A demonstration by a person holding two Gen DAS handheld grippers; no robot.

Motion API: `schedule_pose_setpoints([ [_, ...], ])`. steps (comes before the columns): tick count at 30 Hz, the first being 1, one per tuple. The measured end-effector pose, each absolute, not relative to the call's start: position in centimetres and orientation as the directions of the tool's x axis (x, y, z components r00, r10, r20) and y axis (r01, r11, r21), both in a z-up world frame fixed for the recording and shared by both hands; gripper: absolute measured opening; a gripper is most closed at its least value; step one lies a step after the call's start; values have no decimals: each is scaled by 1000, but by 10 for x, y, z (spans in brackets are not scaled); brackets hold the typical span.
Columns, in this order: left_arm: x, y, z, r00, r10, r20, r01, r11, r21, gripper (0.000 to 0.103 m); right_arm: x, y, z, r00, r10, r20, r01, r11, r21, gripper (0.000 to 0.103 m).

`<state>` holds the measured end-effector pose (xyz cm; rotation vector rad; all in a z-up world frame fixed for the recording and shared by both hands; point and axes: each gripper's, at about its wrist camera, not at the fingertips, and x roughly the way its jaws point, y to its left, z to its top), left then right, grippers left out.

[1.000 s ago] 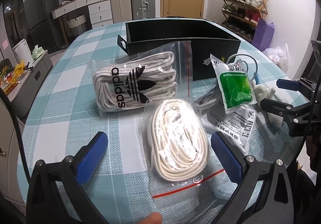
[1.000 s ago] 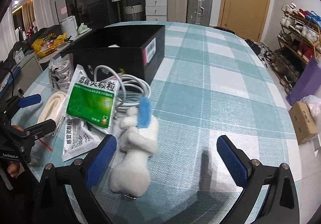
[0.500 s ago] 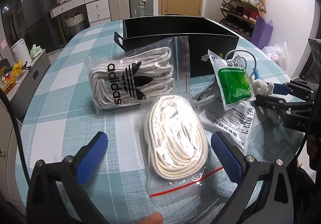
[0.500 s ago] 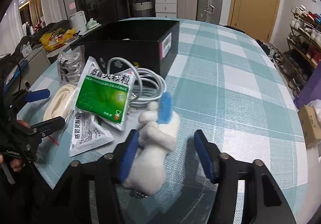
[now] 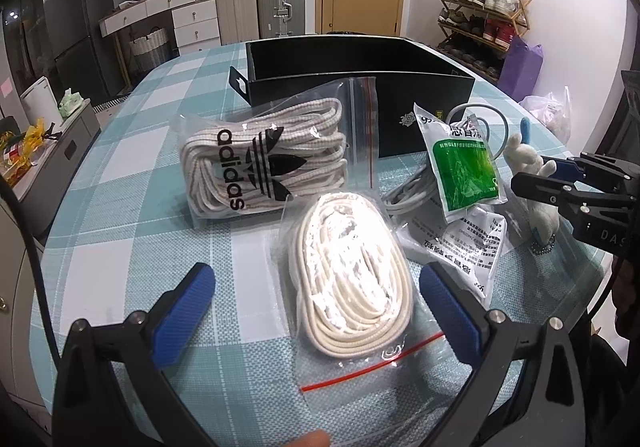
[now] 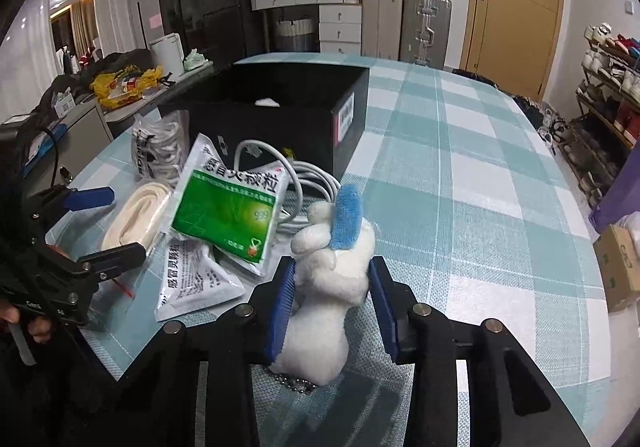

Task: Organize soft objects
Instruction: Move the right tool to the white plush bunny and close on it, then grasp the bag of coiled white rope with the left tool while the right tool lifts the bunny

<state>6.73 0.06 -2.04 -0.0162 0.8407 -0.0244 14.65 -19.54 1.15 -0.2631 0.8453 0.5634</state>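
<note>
White plush toy [image 6: 332, 287] with blue ear, teal-and-white checked tablecloth [image 6: 460, 187], black box [image 6: 280, 115].

wood door [image 6: 516, 3], shoe rack [image 5: 484, 15], suitcases [image 5: 280, 3]

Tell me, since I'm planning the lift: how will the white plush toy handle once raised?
The plush toy looks soft; it will probably squash between the right gripper, whose fingers have just been closing and now press its sides. It is likely light. Its bead chain may dangle.
</note>
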Motion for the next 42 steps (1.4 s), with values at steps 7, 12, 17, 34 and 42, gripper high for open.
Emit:
schedule_pose_setpoints([
  [7,67,-4,-20,665,-76,-743,72,997,-38,57,145,-197,15,539,374,-755,-569,822,1,38],
  [12,61,-5,-14,680,-113,-724,104,993,-58,35,143,-199,19,550,382,-743,-568,823,2,38],
  [17,58,-1,-10,690,-130,-712,107,991,-78,33,141,-200,23,558,389,-733,-569,822,4,38],
  [34,48,14,25,775,-155,-613,85,986,-143,33,135,-209,46,599,455,-659,-572,819,46,38],
  [42,50,19,46,819,-134,-557,57,986,-154,33,129,-209,65,618,504,-603,-586,807,75,38],
])
